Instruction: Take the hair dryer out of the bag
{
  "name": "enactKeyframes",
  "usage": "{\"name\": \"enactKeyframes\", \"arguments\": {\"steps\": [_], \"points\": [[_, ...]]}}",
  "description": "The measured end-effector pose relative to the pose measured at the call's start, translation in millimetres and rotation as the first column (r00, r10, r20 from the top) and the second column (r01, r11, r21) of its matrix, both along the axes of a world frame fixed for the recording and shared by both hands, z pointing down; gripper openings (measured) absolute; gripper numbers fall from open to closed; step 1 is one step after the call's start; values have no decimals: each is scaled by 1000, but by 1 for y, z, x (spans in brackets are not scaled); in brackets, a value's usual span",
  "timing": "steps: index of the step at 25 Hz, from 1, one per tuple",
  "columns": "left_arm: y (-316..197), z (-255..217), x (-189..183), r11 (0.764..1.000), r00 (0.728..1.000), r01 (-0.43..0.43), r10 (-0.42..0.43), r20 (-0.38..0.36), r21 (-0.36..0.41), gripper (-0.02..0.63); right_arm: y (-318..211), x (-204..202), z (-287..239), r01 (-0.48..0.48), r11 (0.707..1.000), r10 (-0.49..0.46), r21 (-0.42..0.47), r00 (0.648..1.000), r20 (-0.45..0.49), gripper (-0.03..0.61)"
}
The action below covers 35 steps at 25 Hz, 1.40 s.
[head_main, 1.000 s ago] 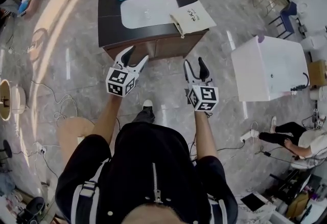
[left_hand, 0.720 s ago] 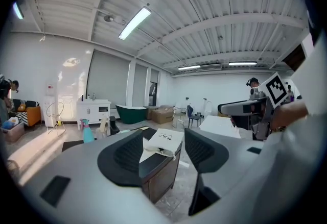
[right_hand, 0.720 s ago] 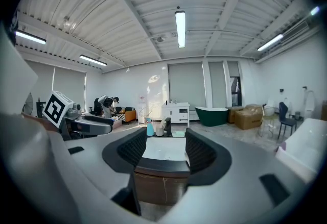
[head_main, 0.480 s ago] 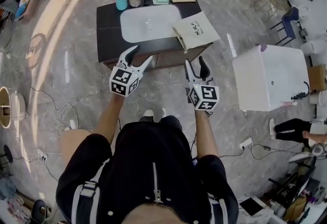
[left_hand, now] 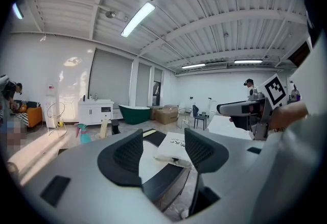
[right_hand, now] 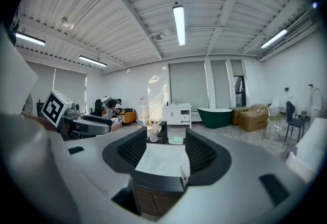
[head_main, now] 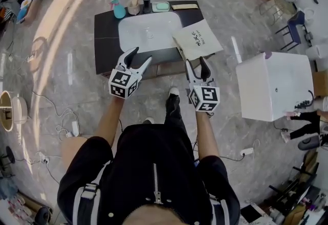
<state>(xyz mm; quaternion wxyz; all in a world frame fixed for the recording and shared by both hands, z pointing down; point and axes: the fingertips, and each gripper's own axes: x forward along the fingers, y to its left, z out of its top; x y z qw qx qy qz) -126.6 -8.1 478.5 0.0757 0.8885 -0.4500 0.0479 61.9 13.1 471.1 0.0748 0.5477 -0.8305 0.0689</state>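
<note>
Left gripper (head_main: 139, 56) and right gripper (head_main: 196, 63), jaws wide, empty, held toward cream bag (head_main: 198, 39) on sink counter (head_main: 105, 39), likely for reaching it.

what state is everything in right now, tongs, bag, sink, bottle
left tongs: open, empty
right tongs: open, empty
bag: lying flat on the right end of the counter, untouched, contents hidden
sink: empty
spray bottle: upright at the back of the counter
</note>
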Motion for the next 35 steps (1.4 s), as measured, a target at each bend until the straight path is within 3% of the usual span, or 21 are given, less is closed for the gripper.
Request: {"name": "enactKeyframes", "arguments": {"steps": [17,25,35], "points": [[-148,-19,68,987,987,159,-159,3,11,259,-190,57,-10,199,980,-199,-6,980,3,233],[-168,-10,75,980,980,197,-197,11,-9,259,-226,55,-7,257,966,-257,-16,966,4,232],[-192,-1,55,980,981,196,-196,-9,-38,259,-239,46,30,225,969,-227,-100,974,-10,232]]}}
